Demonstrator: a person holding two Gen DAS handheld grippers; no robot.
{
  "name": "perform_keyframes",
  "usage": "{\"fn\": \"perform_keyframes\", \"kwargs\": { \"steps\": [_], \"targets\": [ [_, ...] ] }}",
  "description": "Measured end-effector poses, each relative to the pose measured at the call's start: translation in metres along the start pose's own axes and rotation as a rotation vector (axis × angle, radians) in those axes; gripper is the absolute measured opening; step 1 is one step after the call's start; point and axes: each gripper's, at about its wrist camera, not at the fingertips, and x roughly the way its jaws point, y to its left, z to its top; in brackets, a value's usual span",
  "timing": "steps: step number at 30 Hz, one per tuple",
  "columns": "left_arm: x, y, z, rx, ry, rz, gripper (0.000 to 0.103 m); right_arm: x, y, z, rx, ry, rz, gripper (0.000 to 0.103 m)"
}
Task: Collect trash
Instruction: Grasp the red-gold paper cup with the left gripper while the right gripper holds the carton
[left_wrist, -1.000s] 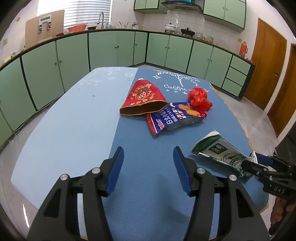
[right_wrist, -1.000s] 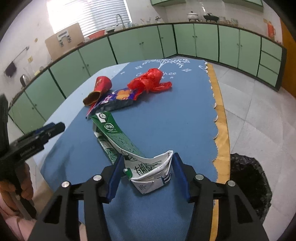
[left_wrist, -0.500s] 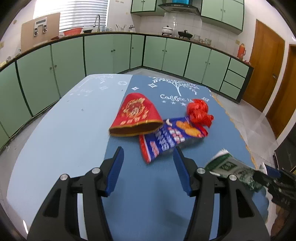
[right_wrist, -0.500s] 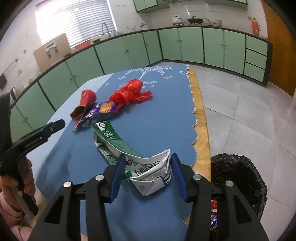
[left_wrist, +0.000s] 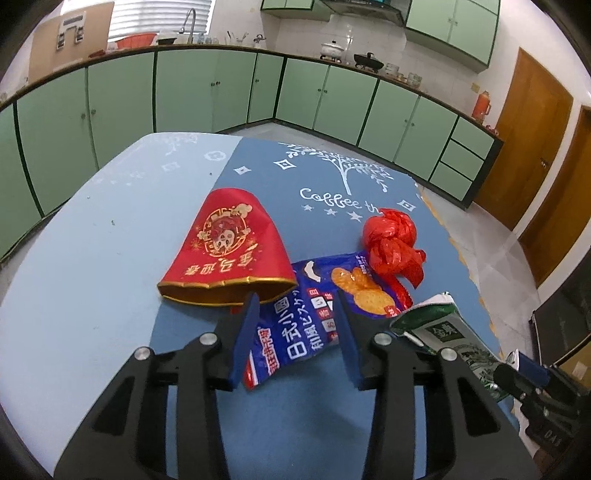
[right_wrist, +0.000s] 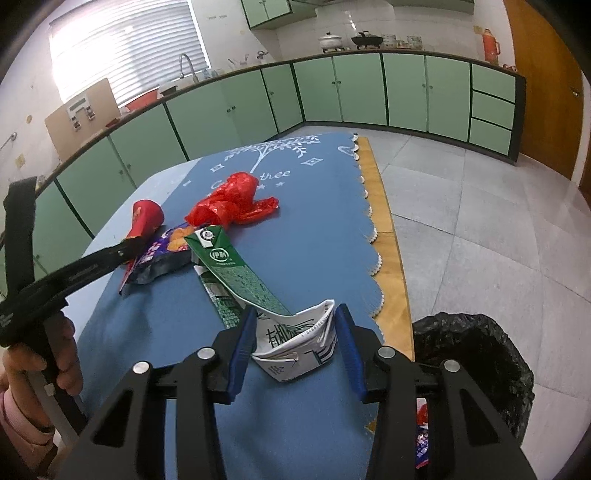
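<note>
Carton (right_wrist: 295, 343) sits pinched in the right gripper (right_wrist: 295, 343) above the counter (right_wrist: 314, 251) — crushed, it could slip before the bin (right_wrist: 476, 365). Left gripper (left_wrist: 295, 328) hangs spread over the snack bag (left_wrist: 317, 321), grasping nothing.

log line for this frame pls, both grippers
left gripper: open, around blue snack bag | right gripper: shut on milk carton | bin: beside table, right

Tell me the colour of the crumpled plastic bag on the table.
The crumpled plastic bag is bright red, clearest in the left wrist view.
</note>
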Motion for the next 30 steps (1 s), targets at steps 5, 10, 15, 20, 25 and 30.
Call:
{"fn": "perform_keyframes", "kwargs": {
  "steps": [5, 10, 15, 20, 25, 30],
  "targets": [
    [0.009, 0.005, 0.009, -0.026, 0.004, -0.008, 0.032, 0.003, 0.002, 0.001, -0.020, -0.004, -0.005, 0.044],
    [0.015, 0.010, 0.020, -0.058, 0.002, -0.015, 0.015, 0.005, 0.001, 0.002, -0.018, -0.005, 0.003, 0.044],
    [0.015, 0.016, 0.027, -0.096, -0.023, -0.002, 0.007, 0.006, 0.001, 0.002, -0.020, -0.006, 0.004, 0.044],
    [0.005, 0.017, 0.029, -0.097, -0.054, 0.001, 0.006, 0.005, 0.001, 0.003, -0.015, -0.005, 0.007, 0.044],
    [-0.016, 0.016, 0.025, -0.084, -0.072, -0.018, 0.005, 0.001, -0.003, 0.004, 0.006, -0.009, 0.013, 0.043],
    [-0.042, 0.007, 0.014, -0.050, -0.089, -0.046, 0.005, -0.010, -0.009, 0.006, 0.032, -0.033, 0.000, 0.042]
  ]
}}
